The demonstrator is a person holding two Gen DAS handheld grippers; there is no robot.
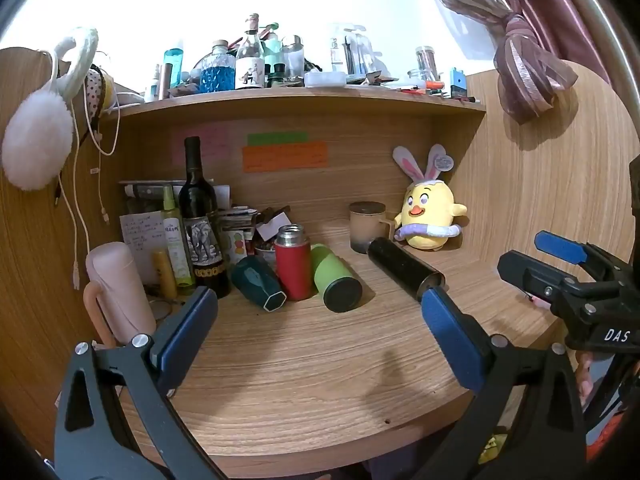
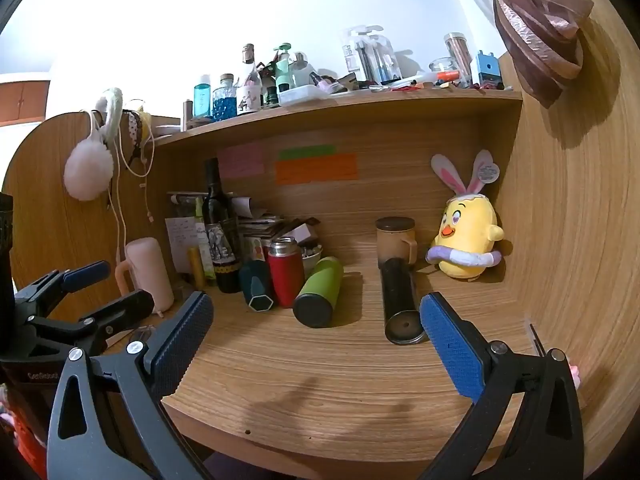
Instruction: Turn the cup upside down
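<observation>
Several cups stand or lie on the wooden desk (image 1: 320, 360). A red flask (image 1: 293, 265) (image 2: 285, 272) stands upright with its steel mouth up. A dark teal cup (image 1: 258, 283) (image 2: 256, 286), a green cup (image 1: 334, 278) (image 2: 318, 292) and a black cylinder cup (image 1: 404, 268) (image 2: 400, 304) lie on their sides. A frosted mug (image 1: 367, 226) (image 2: 395, 240) stands at the back. My left gripper (image 1: 320, 316) is open and empty above the front of the desk. My right gripper (image 2: 316, 320) is open and empty; it also shows in the left wrist view (image 1: 560, 264).
A wine bottle (image 1: 200, 220), a spray bottle (image 1: 176, 240) and papers crowd the back left. A pink mug (image 1: 120, 288) stands at the left. A yellow chick plush (image 1: 430, 220) sits at the back right. A shelf (image 1: 300, 96) with bottles hangs overhead. Wooden side walls close both sides.
</observation>
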